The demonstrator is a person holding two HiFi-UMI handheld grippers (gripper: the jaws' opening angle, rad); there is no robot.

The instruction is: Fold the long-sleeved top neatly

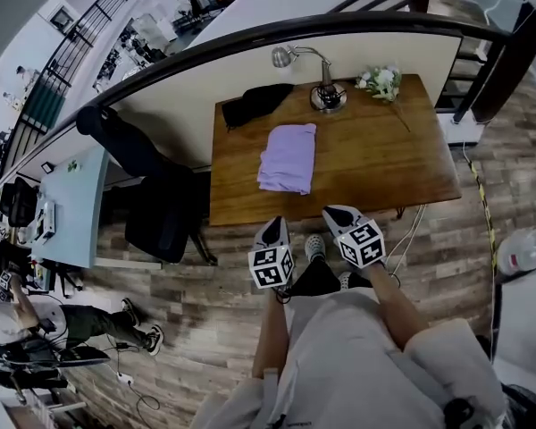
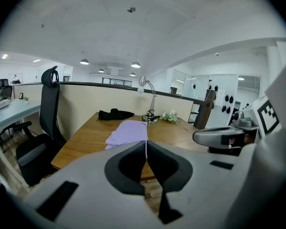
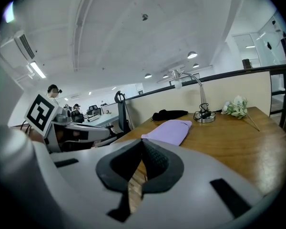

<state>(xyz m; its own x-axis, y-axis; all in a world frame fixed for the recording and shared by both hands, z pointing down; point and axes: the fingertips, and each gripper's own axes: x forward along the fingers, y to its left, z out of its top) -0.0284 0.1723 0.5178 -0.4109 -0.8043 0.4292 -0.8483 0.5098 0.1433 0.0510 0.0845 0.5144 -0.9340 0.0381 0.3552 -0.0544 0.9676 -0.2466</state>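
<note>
The lilac long-sleeved top (image 1: 288, 157) lies folded into a narrow rectangle on the wooden table (image 1: 375, 164), left of its middle. It shows ahead in the left gripper view (image 2: 127, 132) and in the right gripper view (image 3: 169, 130). Both grippers hang side by side in front of the table's near edge, off the top. My left gripper (image 1: 272, 236) is shut with nothing between its jaws (image 2: 146, 151). My right gripper (image 1: 343, 214) is shut and empty too (image 3: 142, 151).
A black cloth (image 1: 256, 102), a desk lamp (image 1: 324, 89) and a small flower bunch (image 1: 381, 81) sit along the table's far edge by the partition wall. A black office chair (image 1: 152, 195) stands left of the table. A person (image 1: 36, 320) sits at the far left.
</note>
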